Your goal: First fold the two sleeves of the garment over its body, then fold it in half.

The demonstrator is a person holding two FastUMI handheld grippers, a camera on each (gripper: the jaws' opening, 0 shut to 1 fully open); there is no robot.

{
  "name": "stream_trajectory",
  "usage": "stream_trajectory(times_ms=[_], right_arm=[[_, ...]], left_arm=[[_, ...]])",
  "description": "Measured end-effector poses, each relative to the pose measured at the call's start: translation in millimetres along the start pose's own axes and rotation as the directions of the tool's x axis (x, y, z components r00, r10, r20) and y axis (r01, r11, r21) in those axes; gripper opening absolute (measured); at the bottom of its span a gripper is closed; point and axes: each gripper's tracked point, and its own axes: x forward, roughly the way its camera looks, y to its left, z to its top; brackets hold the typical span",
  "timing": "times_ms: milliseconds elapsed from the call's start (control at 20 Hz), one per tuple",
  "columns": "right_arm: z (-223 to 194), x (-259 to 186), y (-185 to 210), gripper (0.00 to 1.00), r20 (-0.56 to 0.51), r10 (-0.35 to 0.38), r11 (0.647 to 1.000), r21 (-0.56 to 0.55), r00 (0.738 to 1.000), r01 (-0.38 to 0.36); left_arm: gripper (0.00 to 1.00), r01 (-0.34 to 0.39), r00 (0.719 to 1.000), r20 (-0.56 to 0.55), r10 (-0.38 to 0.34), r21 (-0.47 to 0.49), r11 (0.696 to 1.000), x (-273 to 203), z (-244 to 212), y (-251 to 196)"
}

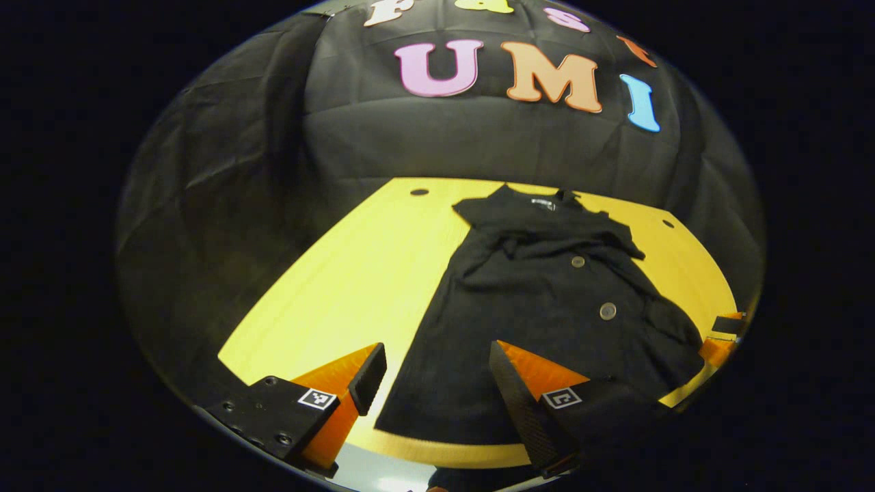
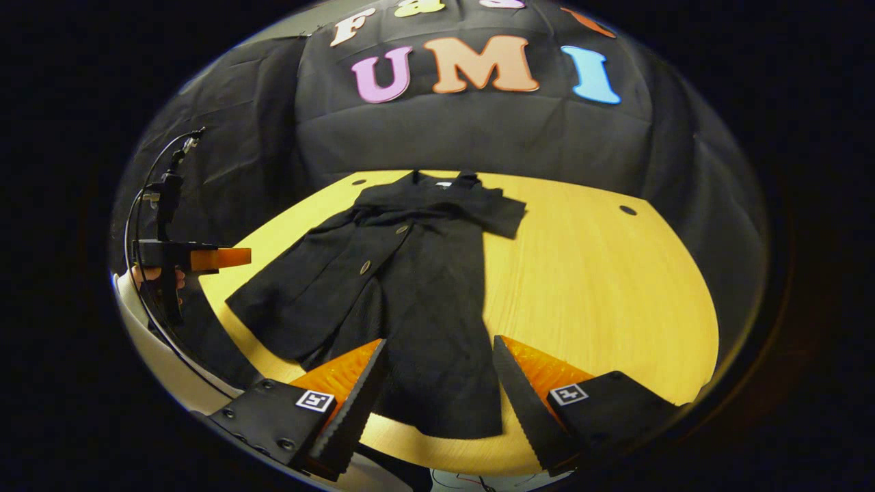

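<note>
A black short-sleeved garment [image 1: 547, 301] [image 2: 417, 287] with round buttons [image 1: 607, 311] lies on the yellow table [image 1: 355, 273] [image 2: 601, 273], collar toward the wall, hem toward the near edge. In the right gripper view one sleeve [image 2: 502, 215] sticks out sideways, and a wide flap [image 2: 294, 307] spreads toward the other side. My left gripper [image 1: 434, 365] hangs open above the hem's corner. My right gripper [image 2: 439, 355] is open over the hem with cloth below the gap. The left gripper [image 2: 239, 257] also shows off the table's side, held by a hand [image 2: 157, 277]. The right gripper [image 1: 721, 331] shows past the garment's far edge.
The black cloth wall [image 1: 478, 143] stands close behind the table. Small dark holes [image 1: 419, 192] [image 2: 627, 210] mark the tabletop near its back corners. Bare wood lies on both sides of the garment. A cable [image 2: 137, 225] loops from the left gripper's handle.
</note>
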Motion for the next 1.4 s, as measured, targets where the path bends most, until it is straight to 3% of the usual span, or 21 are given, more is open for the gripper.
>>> stream_trajectory(times_ms=[150, 400, 450, 500, 700, 800, 850, 950, 1150, 1200, 1250, 1300, 1350, 1400], right_arm=[[-21.5, 11.6, 1.6, 0.98, -0.056, 0.013, 0.999, -0.041, 0.998, -0.016], [-46.5, 22.3, 0.6, 0.98, -0.117, 0.022, 0.995, -0.093, 0.993, -0.033], [-45.1, 24.4, 1.0, 0.94, -0.105, 0.018, 0.994, -0.108, 0.994, -0.03], [-47.0, 25.3, 0.5, 0.99, -0.108, 0.012, 0.993, -0.117, 0.994, -0.025], [-46.7, 27.1, 1.4, 0.99, -0.077, 0.001, 0.996, -0.09, 0.997, -0.008], [-46.7, 28.5, 1.6, 0.93, -0.065, 0.0, 0.996, -0.088, 0.998, -0.006], [-47.2, 28.2, 2.0, 0.98, -0.066, -0.001, 0.996, -0.091, 0.998, -0.005], [-46.6, 29.2, 2.8, 0.98, -0.074, -0.004, 0.996, -0.093, 0.997, -0.003], [-46.5, 30.7, 6.5, 0.92, -0.084, -0.03, 0.998, -0.057, 0.996, 0.025], [-45.1, 31.7, 10.3, 0.78, -0.089, -0.028, 0.999, -0.048, 0.996, 0.024], [-45.3, 33.3, 14.0, 0.64, -0.094, -0.024, 0.999, -0.042, 0.995, 0.02], [-44.2, 34.8, 15.8, 0.51, -0.098, -0.018, 0.999, -0.038, 0.995, 0.014], [-43.3, 36.1, 17.9, 0.34, -0.102, -0.014, 1.0, -0.018, 0.995, 0.012], [-43.7, 35.5, 19.6, 0.17, -0.111, -0.007, 1.0, 0.005, 0.994, 0.007]], left_arm=[[0.95, 0.001, 0.991, -0.13, -0.001, -0.003, 1.0, -2.9, -47.9, -7.0], [0.95, -0.021, 0.976, -0.219, 0.018, -0.014, 1.0, 3.3, -79.4, -8.4], [0.95, -0.023, 0.982, -0.186, 0.021, -0.013, 1.0, 6.4, -71.8, -7.0], [0.96, -0.017, 0.977, -0.213, 0.014, -0.01, 1.0, 5.9, -76.7, -9.0], [0.96, -0.011, 0.98, -0.199, 0.004, -0.035, 0.999, 5.3, -76.3, -7.9], [0.94, -0.008, 0.98, -0.197, 0.002, -0.028, 1.0, 4.4, -76.5, -7.8], [0.94, -0.009, 0.979, -0.203, 0.003, -0.03, 1.0, 3.9, -76.8, -8.0], [0.91, -0.007, 0.981, -0.195, 0.001, -0.031, 0.999, 2.9, -75.9, -8.6], [0.68, 0.009, 0.983, -0.185, -0.01, -0.005, 1.0, 7.4, -74.2, -25.9], [0.54, 0.018, 0.982, -0.186, -0.017, 0.006, 1.0, 6.7, -74.4, -28.2], [0.5, 0.032, 0.982, -0.187, -0.028, 0.019, 0.999, 7.5, -74.8, -30.4], [0.36, 0.045, 0.981, -0.19, -0.039, 0.029, 0.999, 7.3, -75.1, -32.1], [0.34, 0.055, 0.981, -0.189, -0.047, 0.037, 0.998, 6.9, -74.5, -33.3], [0.2, 0.058, 0.98, -0.192, -0.047, 0.047, 0.997, 7.0, -74.1, -33.0]])
